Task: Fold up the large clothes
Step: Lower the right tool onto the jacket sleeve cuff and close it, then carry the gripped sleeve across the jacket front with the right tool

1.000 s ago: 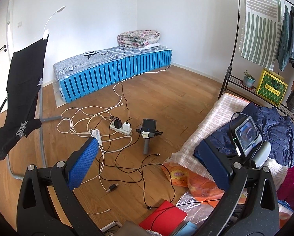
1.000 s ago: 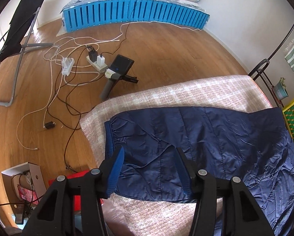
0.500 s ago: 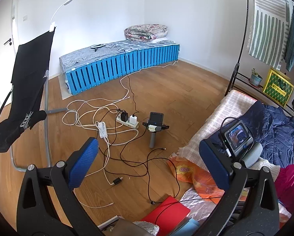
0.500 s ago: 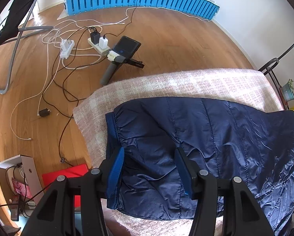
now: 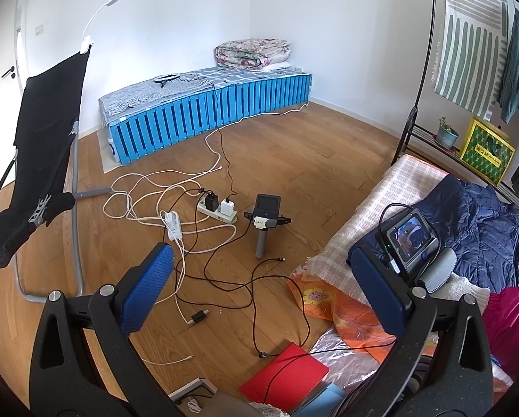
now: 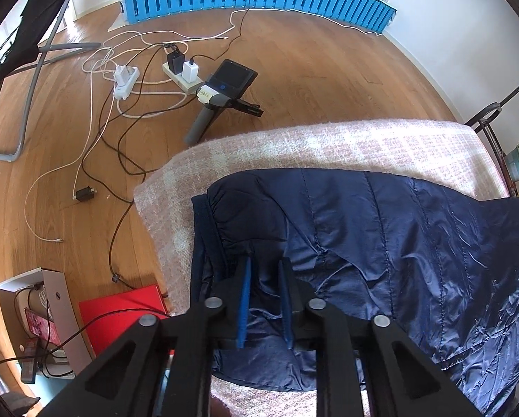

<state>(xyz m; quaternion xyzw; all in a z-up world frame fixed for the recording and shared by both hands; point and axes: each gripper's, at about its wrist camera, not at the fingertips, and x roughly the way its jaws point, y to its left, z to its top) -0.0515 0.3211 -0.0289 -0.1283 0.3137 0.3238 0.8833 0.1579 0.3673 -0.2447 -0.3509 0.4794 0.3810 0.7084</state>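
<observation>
**Here: navy quilted jacket pinched near its hem**

The jacket [image 6: 381, 243], shiny, creased and stitched in channels, lies spread on a pink checked blanket [image 6: 294, 142]. The right hand-held gripper [image 6: 264, 299] pinches a fold of it; the left hand-held gripper [image 5: 259, 299] hangs spread above the floor [image 5: 294, 160].

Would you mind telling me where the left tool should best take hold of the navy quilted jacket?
Probably the banded hem at the jacket's floor-side end, approached from above beside the right tool. That edge lies flat and exposed on the blanket, with nothing covering it.
</observation>
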